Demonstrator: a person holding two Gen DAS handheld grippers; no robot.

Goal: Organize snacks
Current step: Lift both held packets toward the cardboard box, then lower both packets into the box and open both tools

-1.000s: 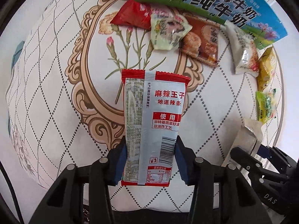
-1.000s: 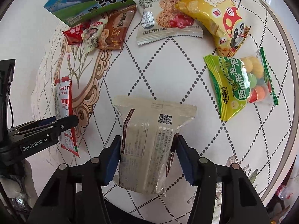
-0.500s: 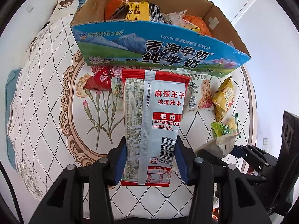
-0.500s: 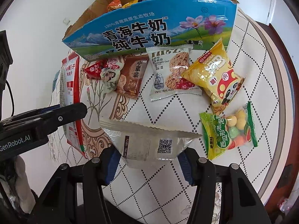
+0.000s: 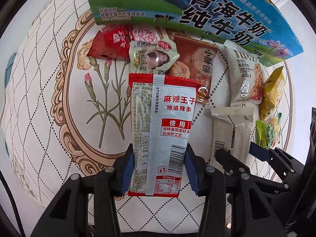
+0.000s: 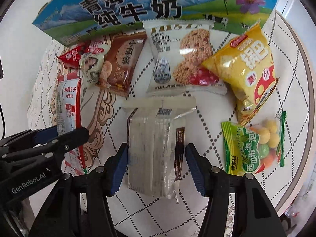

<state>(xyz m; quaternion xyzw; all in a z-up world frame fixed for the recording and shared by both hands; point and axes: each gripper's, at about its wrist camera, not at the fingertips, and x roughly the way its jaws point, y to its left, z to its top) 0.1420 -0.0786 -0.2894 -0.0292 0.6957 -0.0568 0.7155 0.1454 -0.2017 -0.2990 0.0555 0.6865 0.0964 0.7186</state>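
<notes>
Fingers (image 5: 128, 164) of the left gripper (image 5: 159, 150) pinch the red-and-silver packet (image 5: 164, 118), its long axis pointing toward the milk box (image 5: 197, 9).

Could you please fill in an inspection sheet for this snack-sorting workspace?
Surface: round table, quilted floral cloth.
Job's things: milk carton box at the far edge; six loose snack packs in front, among them the cookie pack.
Clutter: nothing seen.
Grippers: left hand-held gripper clamps the red spicy-strip packet; right hand-held gripper opening, its pads at the clear wafer pack.
Cables: dark cable at left edge.
Surroundings: white walls.
</notes>
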